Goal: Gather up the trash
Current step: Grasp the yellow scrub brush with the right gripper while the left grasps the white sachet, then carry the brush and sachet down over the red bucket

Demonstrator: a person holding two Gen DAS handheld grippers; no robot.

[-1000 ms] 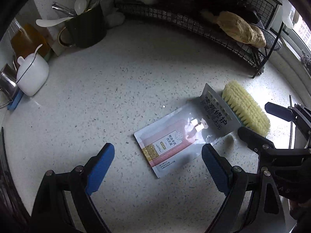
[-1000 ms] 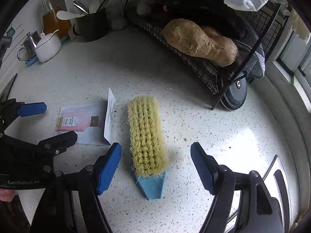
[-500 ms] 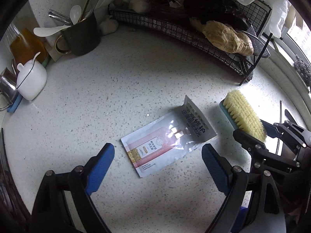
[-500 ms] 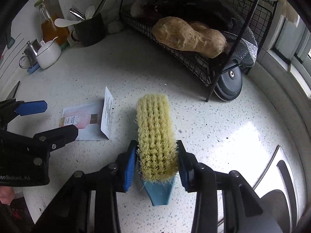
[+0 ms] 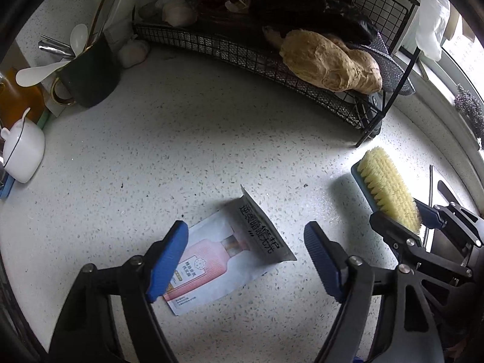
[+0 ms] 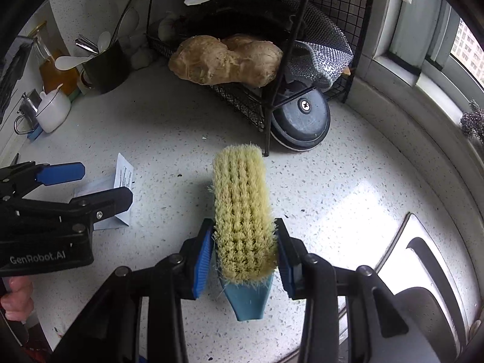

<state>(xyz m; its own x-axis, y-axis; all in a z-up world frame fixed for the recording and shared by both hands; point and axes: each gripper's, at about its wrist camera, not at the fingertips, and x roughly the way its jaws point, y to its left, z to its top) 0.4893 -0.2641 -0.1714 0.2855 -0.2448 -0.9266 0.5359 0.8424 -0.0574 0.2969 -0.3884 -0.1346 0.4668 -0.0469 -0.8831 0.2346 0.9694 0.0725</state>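
Left wrist view: an empty sachet [image 5: 230,254] (pink bottle printed on it) lies flat on the speckled counter [image 5: 187,151] between the left gripper [image 5: 245,260] jaws, which have just been closing but don't touch it. The right gripper [image 6: 242,249] pinches a scrub brush [image 6: 242,211].

A white countertop [image 5: 187,139] flecked with dark specks is seen. The brush [image 6: 242,208] is bristled in pale yellow on a light blue back. The packet [image 5: 217,257] is printed white with a pink bottle. Blue pads [image 5: 166,260] are fitted on black grippers. The mug [image 5: 90,72] looks black, perhaps dark green.
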